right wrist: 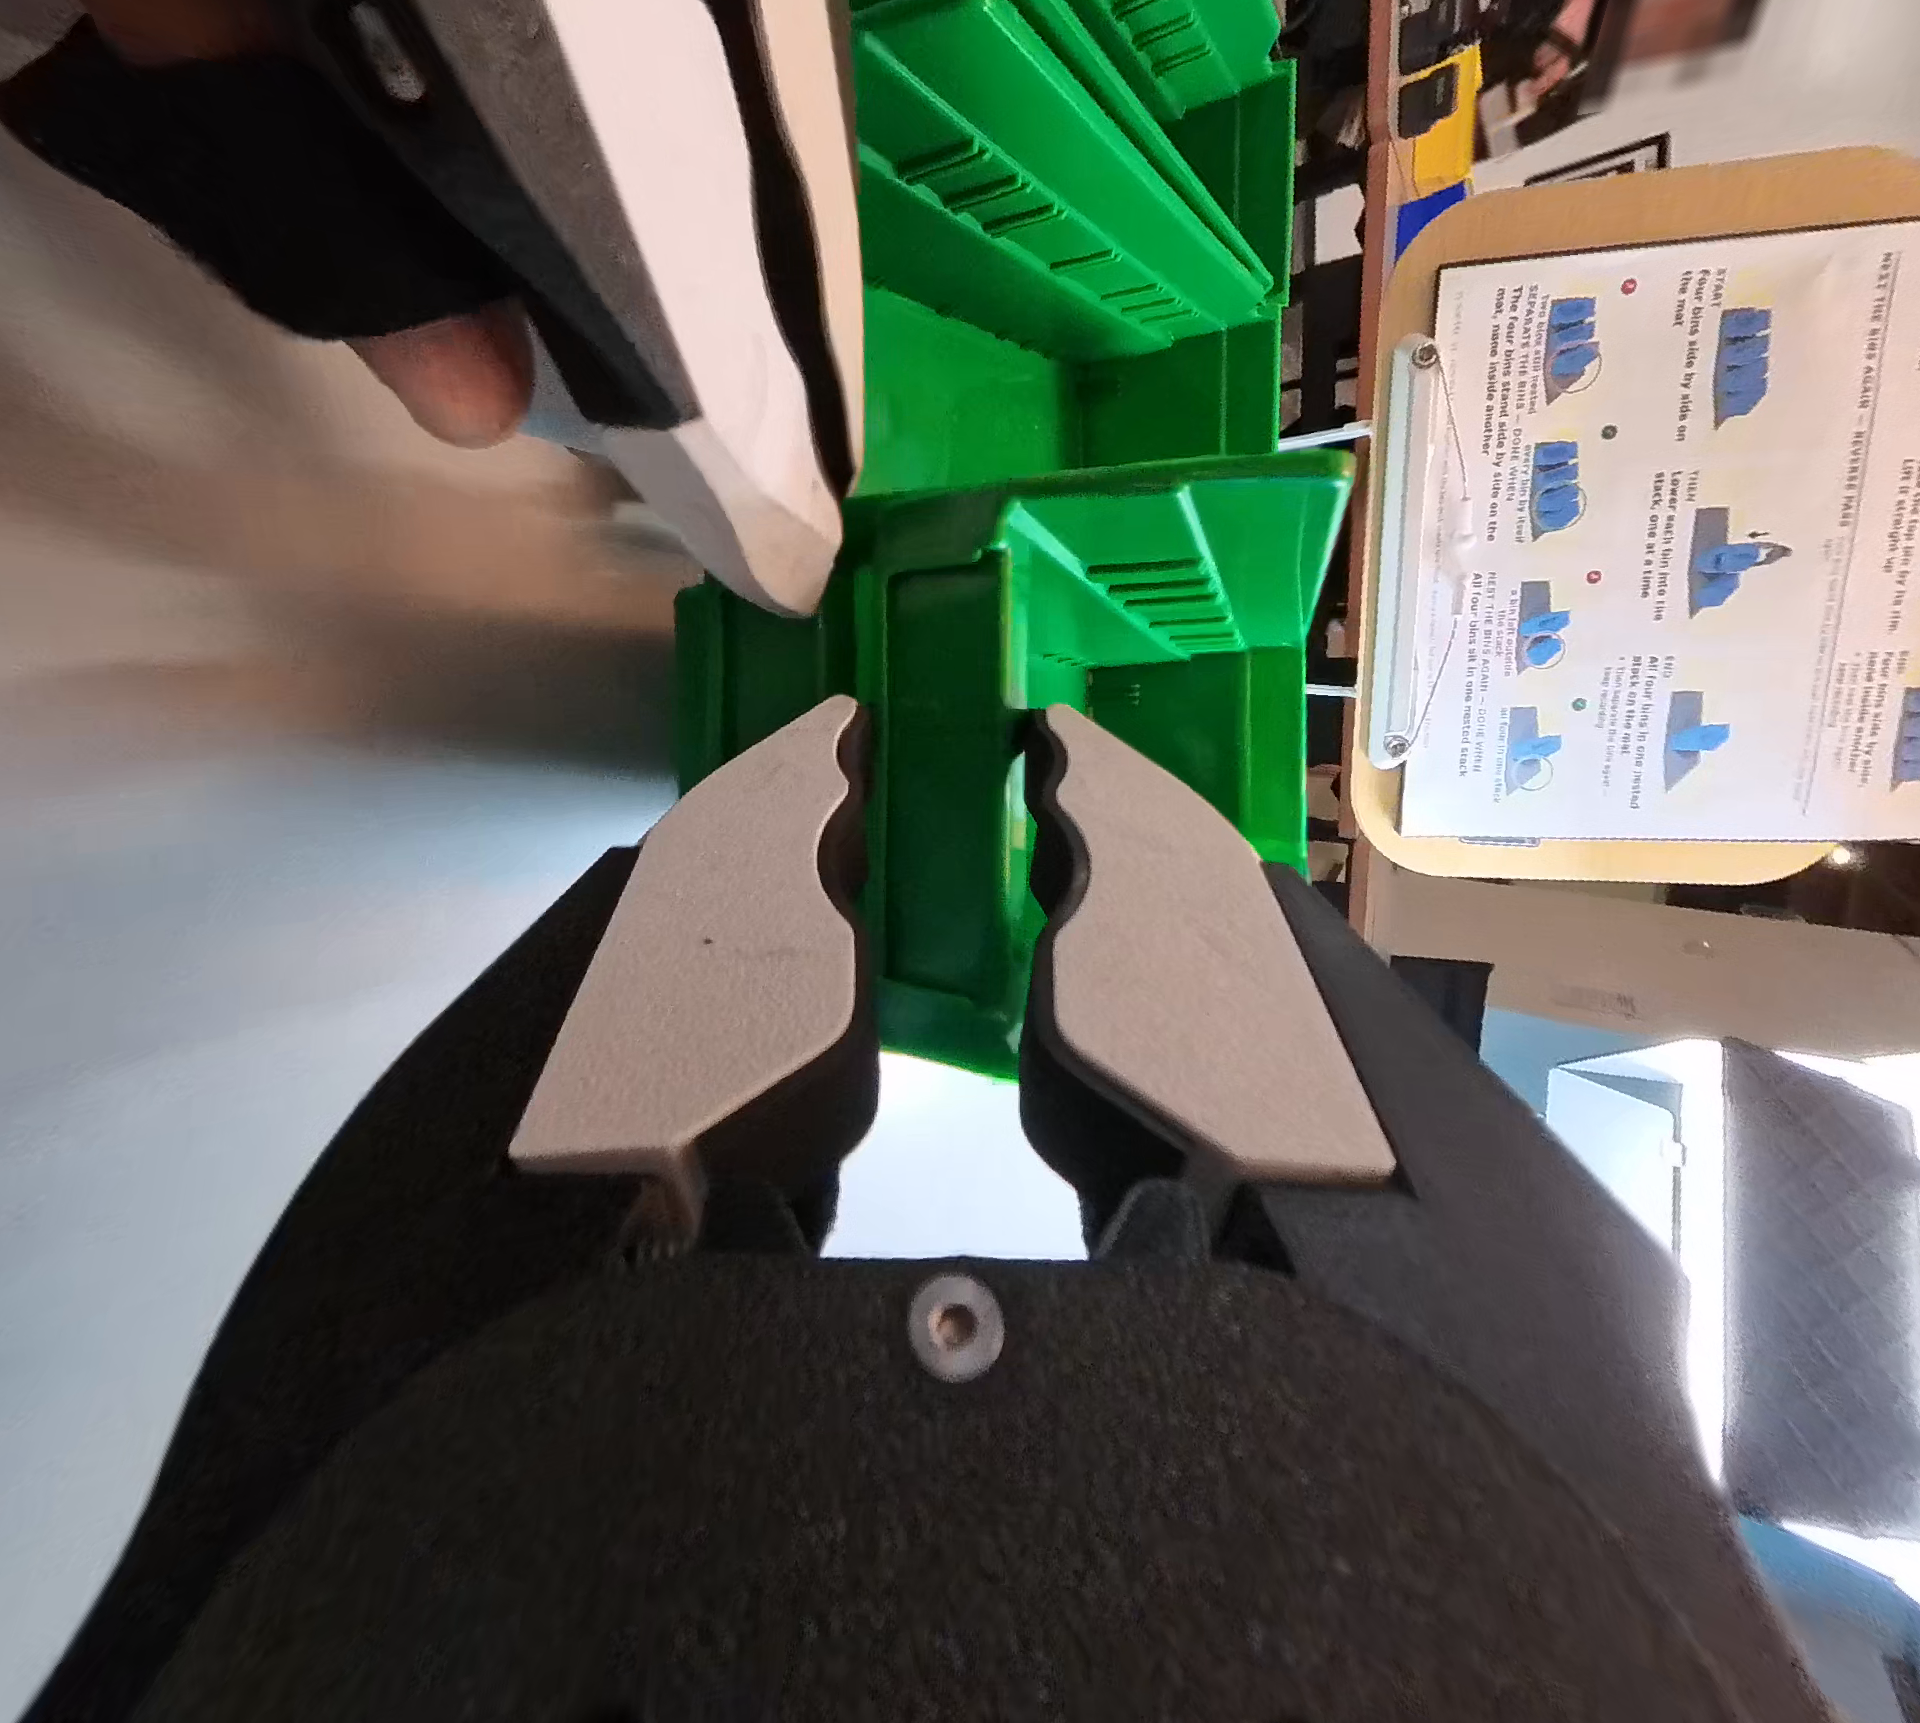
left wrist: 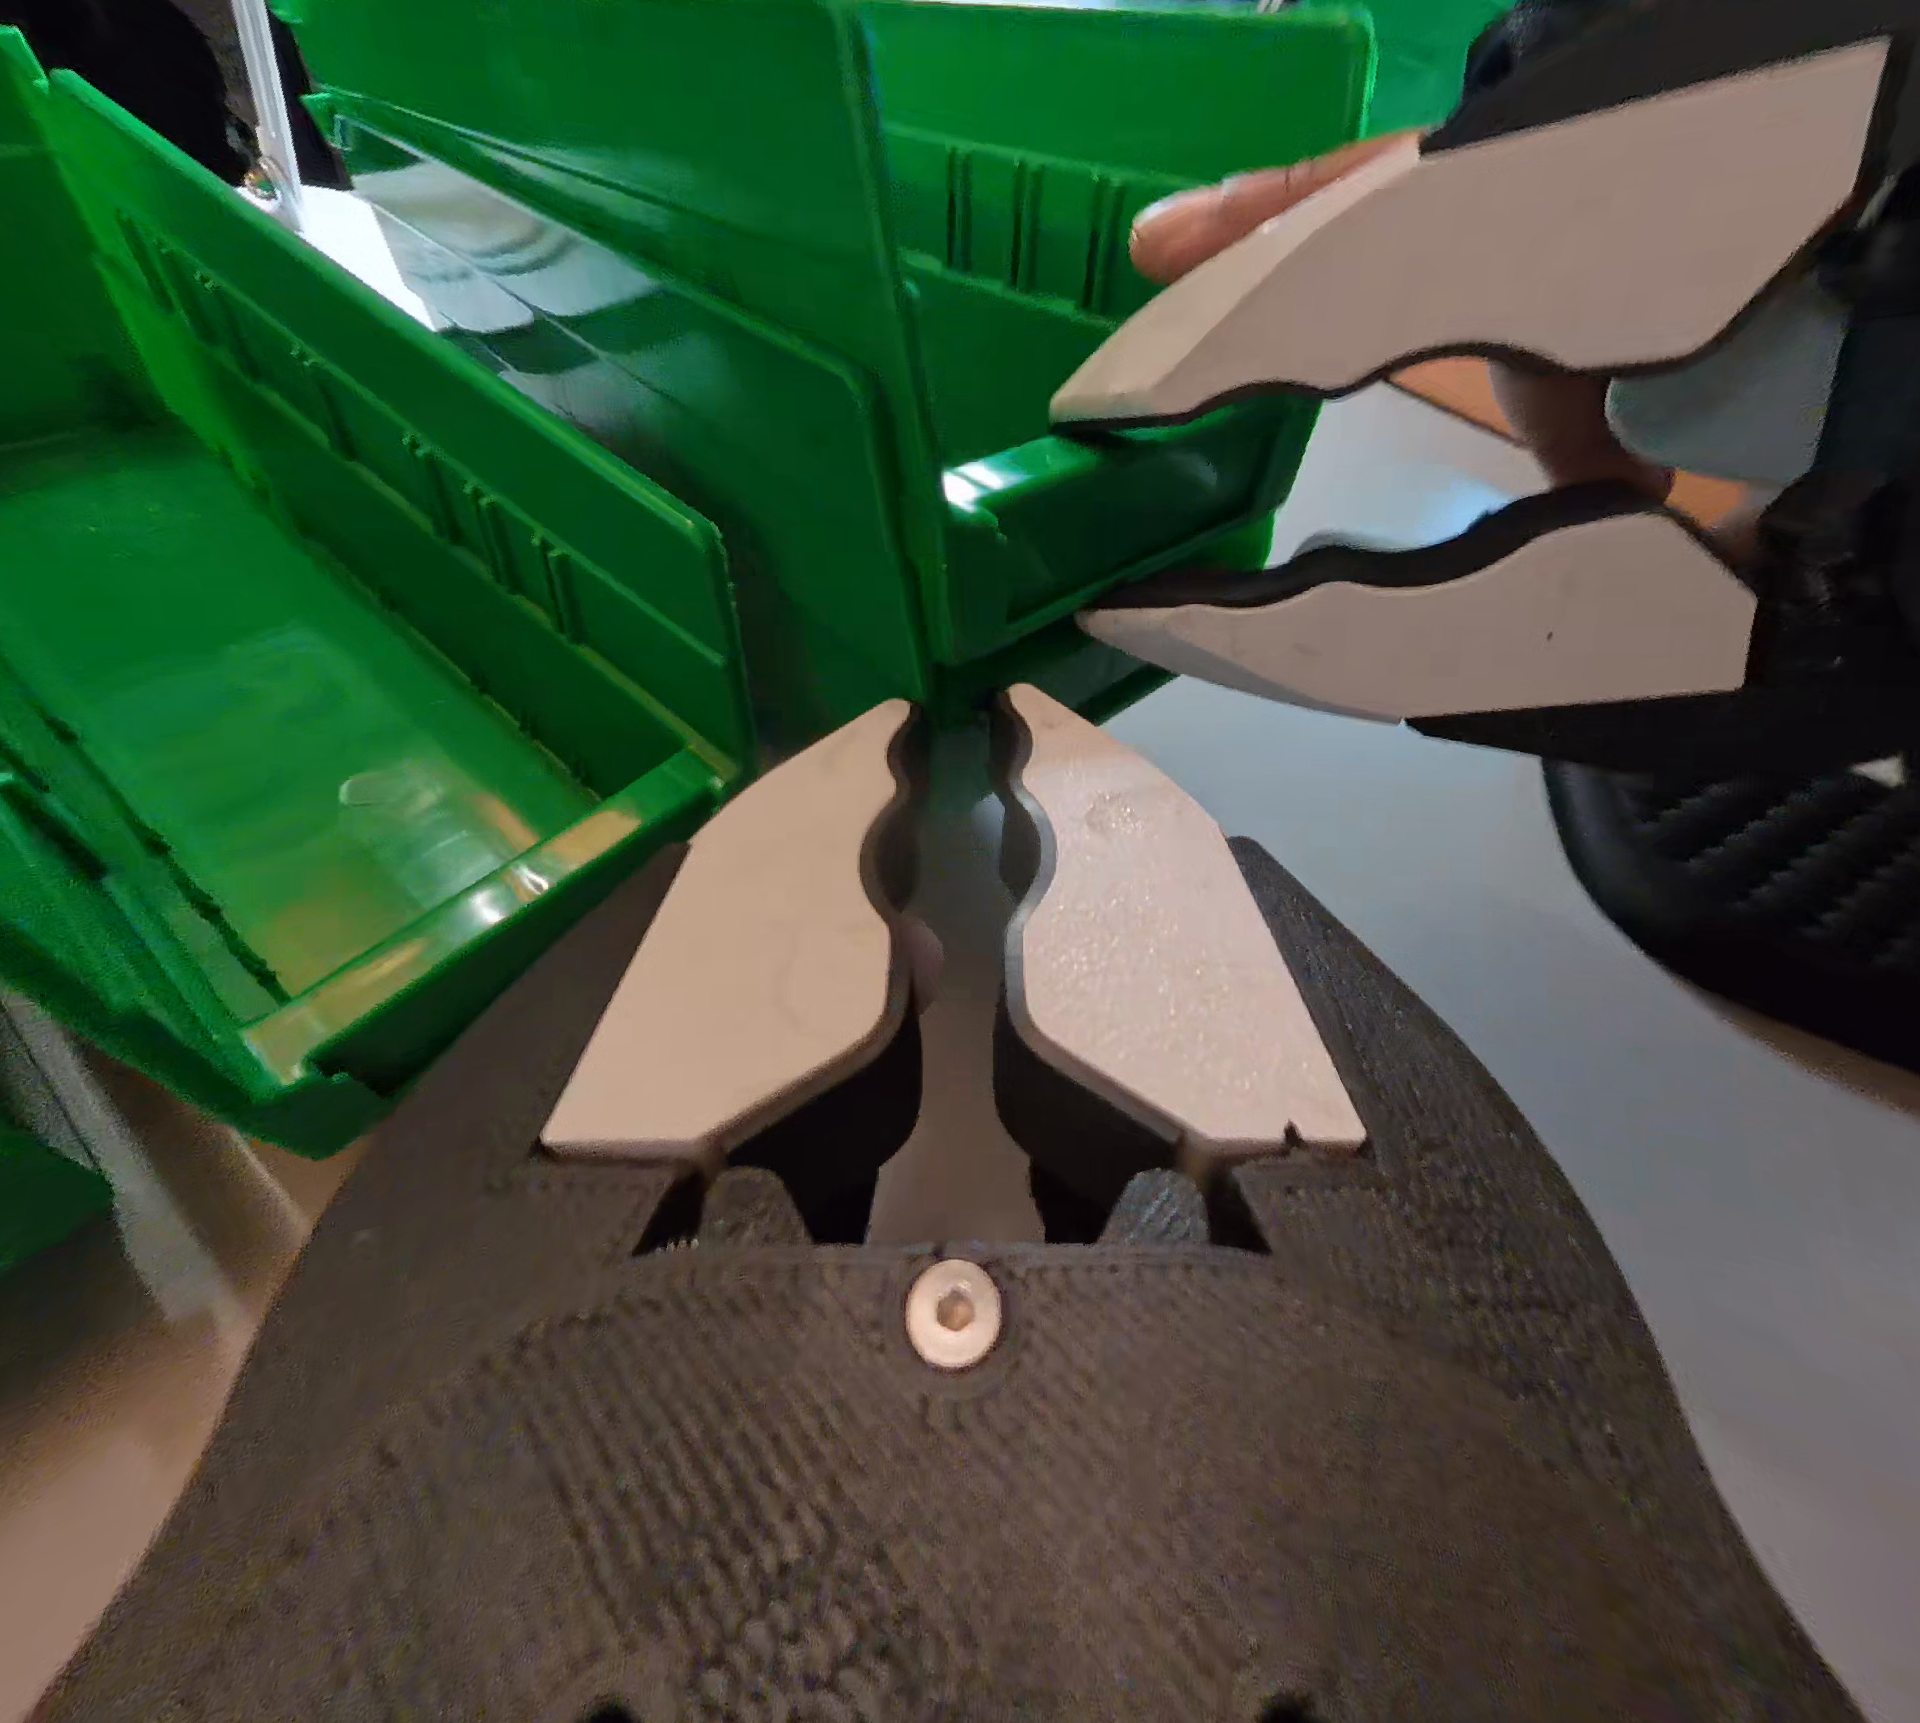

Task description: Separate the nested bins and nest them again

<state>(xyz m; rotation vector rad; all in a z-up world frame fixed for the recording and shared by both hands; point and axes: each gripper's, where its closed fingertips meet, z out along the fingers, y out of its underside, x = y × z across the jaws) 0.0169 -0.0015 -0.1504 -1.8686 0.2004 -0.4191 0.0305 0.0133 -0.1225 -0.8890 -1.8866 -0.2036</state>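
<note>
The right gripper (left wrist: 1075, 520) clamps the front lip of the upright glossy green plastic bin (left wrist: 1039, 239). The left gripper (left wrist: 956, 707), nearly closed, pinches that bin's lower corner. A second green open-topped plastic bin (left wrist: 312, 686) sits just beside it.

Glossy bright-green plastic bins (left wrist: 644, 146), ribbed walls, same green thru-out. Both grippers: pale grey flat finger plates (left wrist: 1164, 935) w/ black wavy rubber edging, on black woven-texture printed bodies (left wrist: 935, 1517). Table surface (left wrist: 1455, 894) light grey-white. Pale wood clipboard (right wrist: 1558, 852) w/ white instruction sheet (right wrist: 1662, 530), blue pics, silver clip.
</note>
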